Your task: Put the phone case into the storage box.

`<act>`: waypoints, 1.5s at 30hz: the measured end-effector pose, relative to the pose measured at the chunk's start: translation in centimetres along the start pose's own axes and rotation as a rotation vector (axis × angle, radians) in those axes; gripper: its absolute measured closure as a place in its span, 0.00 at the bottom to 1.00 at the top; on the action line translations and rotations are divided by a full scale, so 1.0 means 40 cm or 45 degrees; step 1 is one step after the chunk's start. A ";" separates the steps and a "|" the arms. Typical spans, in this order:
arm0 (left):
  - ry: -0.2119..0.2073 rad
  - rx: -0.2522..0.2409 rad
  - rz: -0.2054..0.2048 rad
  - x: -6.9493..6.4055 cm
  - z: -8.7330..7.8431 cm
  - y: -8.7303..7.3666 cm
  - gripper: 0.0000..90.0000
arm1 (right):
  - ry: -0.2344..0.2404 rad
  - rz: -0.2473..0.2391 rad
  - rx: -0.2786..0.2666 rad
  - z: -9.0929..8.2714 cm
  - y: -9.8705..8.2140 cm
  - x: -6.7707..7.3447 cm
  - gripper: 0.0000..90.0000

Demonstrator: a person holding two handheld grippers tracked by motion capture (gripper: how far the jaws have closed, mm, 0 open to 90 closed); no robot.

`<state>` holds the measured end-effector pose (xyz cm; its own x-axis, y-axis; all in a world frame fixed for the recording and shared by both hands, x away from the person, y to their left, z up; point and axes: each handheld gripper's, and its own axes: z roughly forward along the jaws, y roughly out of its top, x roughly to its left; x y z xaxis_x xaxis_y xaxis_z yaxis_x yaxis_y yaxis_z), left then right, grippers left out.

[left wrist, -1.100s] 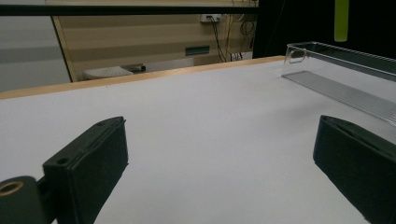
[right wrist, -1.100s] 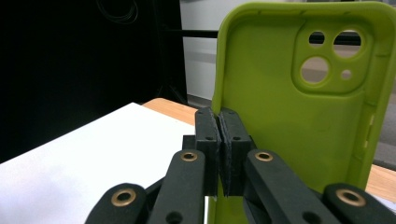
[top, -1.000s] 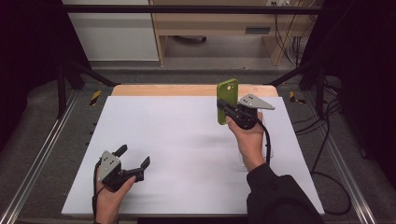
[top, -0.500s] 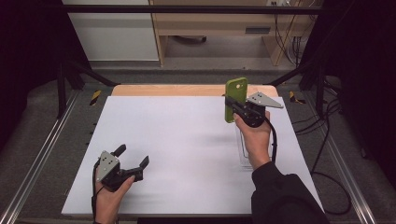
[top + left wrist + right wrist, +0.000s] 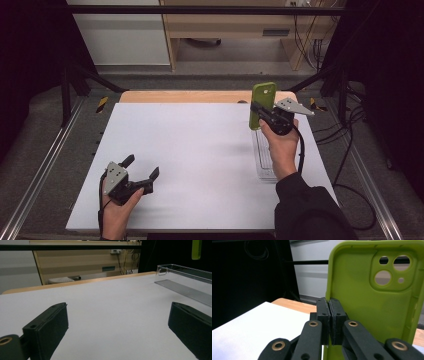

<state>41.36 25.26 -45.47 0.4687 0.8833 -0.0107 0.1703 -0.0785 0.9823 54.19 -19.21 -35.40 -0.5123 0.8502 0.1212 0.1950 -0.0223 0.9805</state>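
- Case (image 5: 262,104), green, stands upright at the upper right of the high view, clamped by its edge in the right gripper (image 5: 260,111).
- It has drifted right, now over the clear tray (image 5: 265,159); likely headed in.
- Left gripper (image 5: 141,170), lower left, rests with jaws apart.

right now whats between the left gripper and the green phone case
In the high view, bare white table fills most of the stretch from the left gripper to the green phone case; the clear tray sits just below the case.
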 end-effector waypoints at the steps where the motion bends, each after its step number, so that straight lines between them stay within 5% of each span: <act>1: -0.001 -0.001 -0.002 0.000 0.000 0.000 0.02 | -0.004 0.006 -0.003 -0.002 0.000 -0.004 0.98; 17: 0.014 -0.007 -0.009 0.006 -0.001 -0.003 0.02 | -0.065 0.051 -0.035 -0.034 0.029 -0.054 0.98; 45: 0.010 -0.007 -0.006 0.001 0.002 -0.004 0.02 | -0.170 0.040 -0.051 -0.006 0.041 -0.095 0.98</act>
<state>41.42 25.27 -45.64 0.4611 0.8872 -0.0137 0.1676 -0.0719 0.9832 56.27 -22.61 -34.20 -0.3905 0.9110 0.1329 0.1746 -0.0684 0.9823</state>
